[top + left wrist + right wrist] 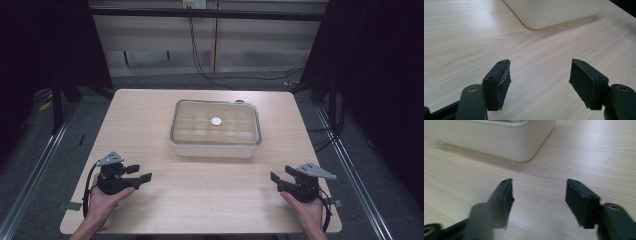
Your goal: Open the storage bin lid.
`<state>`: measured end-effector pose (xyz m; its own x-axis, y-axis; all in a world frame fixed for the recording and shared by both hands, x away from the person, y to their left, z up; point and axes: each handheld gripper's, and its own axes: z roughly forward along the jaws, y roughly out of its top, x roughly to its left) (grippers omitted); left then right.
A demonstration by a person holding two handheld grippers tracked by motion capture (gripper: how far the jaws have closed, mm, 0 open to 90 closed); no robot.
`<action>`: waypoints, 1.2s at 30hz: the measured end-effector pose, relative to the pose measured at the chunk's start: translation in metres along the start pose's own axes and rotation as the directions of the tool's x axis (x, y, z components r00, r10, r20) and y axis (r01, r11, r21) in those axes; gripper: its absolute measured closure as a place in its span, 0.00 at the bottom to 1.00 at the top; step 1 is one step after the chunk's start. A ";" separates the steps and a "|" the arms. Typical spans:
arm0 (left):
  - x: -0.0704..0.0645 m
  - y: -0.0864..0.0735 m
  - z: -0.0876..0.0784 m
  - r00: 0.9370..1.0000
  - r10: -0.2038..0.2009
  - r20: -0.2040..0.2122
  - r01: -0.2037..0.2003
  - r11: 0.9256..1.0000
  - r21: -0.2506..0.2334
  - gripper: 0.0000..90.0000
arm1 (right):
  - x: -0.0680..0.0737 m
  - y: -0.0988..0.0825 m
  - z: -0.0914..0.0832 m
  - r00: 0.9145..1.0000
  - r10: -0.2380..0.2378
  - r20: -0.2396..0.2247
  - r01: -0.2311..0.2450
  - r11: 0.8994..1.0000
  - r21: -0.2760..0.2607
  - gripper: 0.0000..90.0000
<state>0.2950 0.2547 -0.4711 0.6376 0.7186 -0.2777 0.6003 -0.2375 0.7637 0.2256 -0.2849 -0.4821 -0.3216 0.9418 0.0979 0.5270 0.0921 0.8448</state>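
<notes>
High view: the box (215, 129) is sitting at frame centre on the table (150, 120), lid on, a white disc (216, 121) showing at the lid's middle. The left gripper (142, 176) is resting at lower left and the right gripper (274, 179) at lower right, both well apart from the box and angled in toward it. Judgement: the step in hand is the approach to the box. To do it well, the person should be bringing both grippers in together, one to each near corner, keeping the jaws level with the lid rim so the box is steadied on one side while the other side is worked.

Left gripper view: the jaws are standing spread, bare wood between them, nothing held and nothing touched. The box's rounded corner is lying at the upper centre of the frame, clear of the pads (584, 85). The inner pad lining on the left jaw is looking frayed; grip may be slipping there.

Right gripper view: the jaws are likewise spread and empty, with table grain showing in the gap. The box's corner is filling the upper left of the frame, near but apart. The left jaw is blurring slightly.
</notes>
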 end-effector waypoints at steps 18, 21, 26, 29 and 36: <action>-0.005 0.006 0.005 0.999 0.026 0.026 -0.026 1.000 0.007 0.36 | 0.002 0.006 -0.011 0.992 0.041 -0.119 -0.039 0.999 0.017 0.39; -0.007 0.010 0.003 0.999 0.036 0.033 -0.036 0.999 -0.005 0.37 | 0.003 0.010 -0.011 0.990 0.039 -0.134 -0.036 0.999 0.023 0.37; -0.010 0.020 0.003 0.997 0.042 0.063 -0.041 0.999 -0.028 0.39 | 0.004 0.021 -0.008 0.981 0.037 -0.189 -0.028 0.998 0.051 0.38; -0.012 0.026 0.005 0.997 0.063 0.040 -0.062 0.998 -0.026 0.39 | 0.007 0.024 -0.008 0.980 0.038 -0.198 -0.025 0.998 0.064 0.37; -0.009 0.030 0.018 0.995 0.088 0.039 -0.089 0.996 0.020 0.39 | 0.007 0.038 -0.002 0.983 0.017 -0.183 -0.002 0.997 0.079 0.34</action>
<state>0.3164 0.2295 -0.4564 0.7061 0.6690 -0.2320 0.5509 -0.3131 0.7736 0.2417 -0.2757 -0.4484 -0.4516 0.8679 0.2068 0.5880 0.1152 0.8006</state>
